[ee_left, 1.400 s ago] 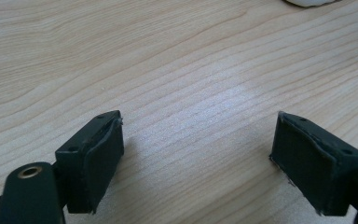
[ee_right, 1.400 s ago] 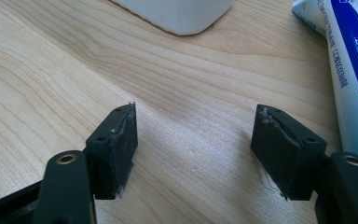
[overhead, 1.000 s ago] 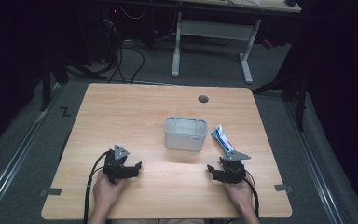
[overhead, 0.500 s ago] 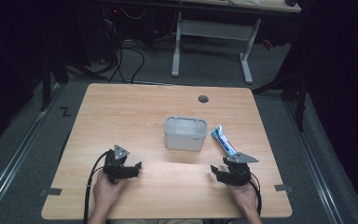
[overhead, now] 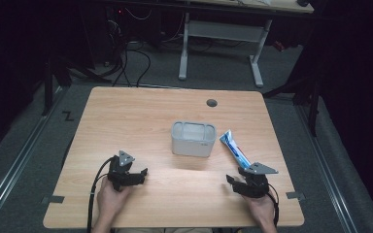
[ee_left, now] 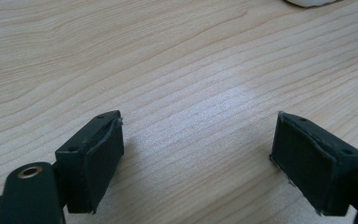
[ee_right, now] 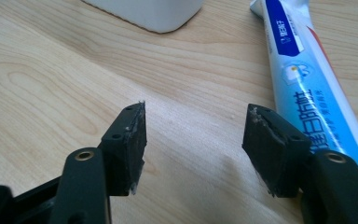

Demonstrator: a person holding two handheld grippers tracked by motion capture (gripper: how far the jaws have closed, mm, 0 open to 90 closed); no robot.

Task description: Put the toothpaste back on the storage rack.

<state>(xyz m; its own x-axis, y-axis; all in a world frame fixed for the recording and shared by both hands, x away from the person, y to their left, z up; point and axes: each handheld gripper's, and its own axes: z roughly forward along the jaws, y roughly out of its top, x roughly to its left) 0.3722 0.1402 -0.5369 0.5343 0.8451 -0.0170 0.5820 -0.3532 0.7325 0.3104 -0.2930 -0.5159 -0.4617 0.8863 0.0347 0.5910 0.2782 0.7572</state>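
Note:
A blue-and-white toothpaste tube [overhead: 234,149] lies flat on the wooden table [overhead: 141,116], just right of a white rectangular container [overhead: 193,139] near the middle. My right gripper [overhead: 230,184] rests low near the front right, close to the tube's near end. In the right gripper view its jaws [ee_right: 196,109] are open with bare wood between them. They have just been closing a little. The tube [ee_right: 298,84] lies right of them and the container [ee_right: 154,11] is ahead. My left gripper [overhead: 142,175] sits at the front left, its jaws [ee_left: 198,121] wide open over bare wood.
A round cable hole [overhead: 211,103] sits near the table's far edge. Beyond the table a white desk frame [overhead: 221,36] and cables stand on the dark floor. The table's front edge runs just behind both hands.
My right gripper has shifted a little to the right and toward the front edge. The left gripper, the tube and the container have kept still.

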